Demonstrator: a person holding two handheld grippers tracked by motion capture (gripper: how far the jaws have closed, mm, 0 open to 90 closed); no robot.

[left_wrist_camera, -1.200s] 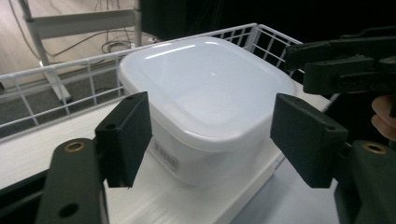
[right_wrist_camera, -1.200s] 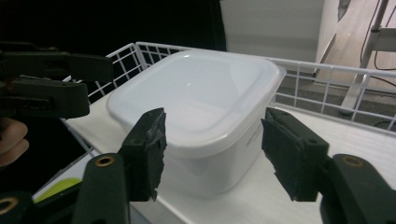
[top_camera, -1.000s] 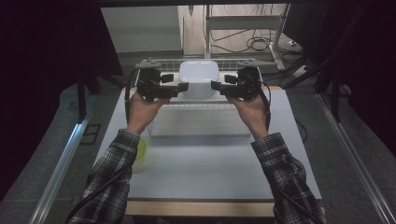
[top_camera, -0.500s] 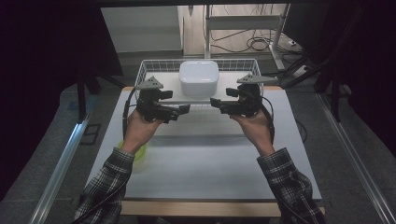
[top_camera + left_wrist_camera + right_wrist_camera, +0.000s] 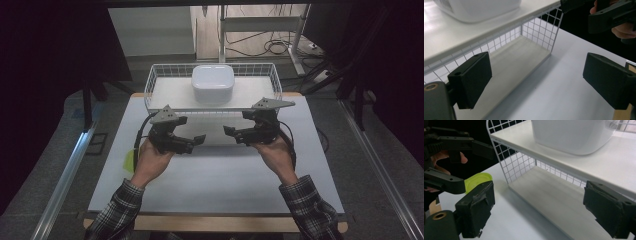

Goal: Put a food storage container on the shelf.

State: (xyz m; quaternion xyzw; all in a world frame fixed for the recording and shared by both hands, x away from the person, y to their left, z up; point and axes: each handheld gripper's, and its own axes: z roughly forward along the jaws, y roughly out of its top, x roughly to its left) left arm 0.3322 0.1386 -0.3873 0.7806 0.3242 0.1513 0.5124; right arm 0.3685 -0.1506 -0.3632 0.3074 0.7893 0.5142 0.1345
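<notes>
White plastic container (image 5: 213, 83), lidded, rounded corners: stands on the top shelf of the wire rack (image 5: 152, 87), mid-shelf, at the far edge of the tabletop (image 5: 210, 180). Lower shelf of the rack bare.

Left gripper (image 5: 199, 141): jaws spread, having just been opening, nothing between them; held above the tabletop just in front of the rack, left of centre.

Right gripper (image 5: 230, 133): jaws likewise spread after just opening, empty; right of centre, facing its partner.

Green lid (image 5: 477, 180): lies near the tabletop's left edge, beside the left hand (image 5: 152, 162).

Step judged: container placed and released; hands clear. Next move calls for choosing a fresh object, likely the lid.
</notes>
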